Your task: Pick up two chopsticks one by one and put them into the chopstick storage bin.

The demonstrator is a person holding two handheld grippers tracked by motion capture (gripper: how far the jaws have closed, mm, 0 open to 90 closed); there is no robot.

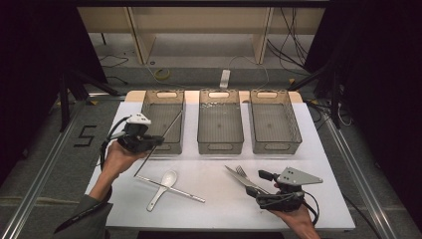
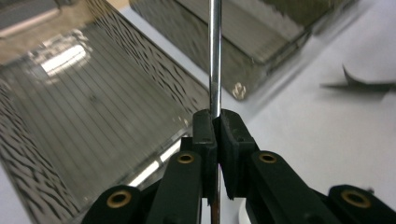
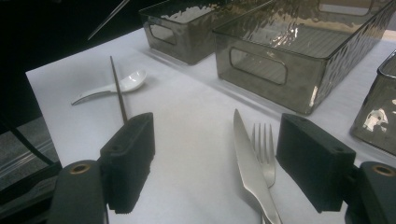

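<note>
While the left gripper (image 1: 152, 142) pinched the metal chopstick (image 1: 164, 134) tight near its middle, the rod hung above the left bin (image 1: 162, 119), long axis slanting up and away from the jaws. So thin a rod could pivot or slip out. The right gripper (image 1: 254, 186) rested open around the knife (image 3: 250, 168).

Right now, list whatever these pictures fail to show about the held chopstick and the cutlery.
- Thin metal chopstick in the shut left tongs: both ends cut off by the left gripper view's edges.
- Silver knife and silver fork: handles cut off by the right gripper view's bottom edge, between the open right tongs.
</note>
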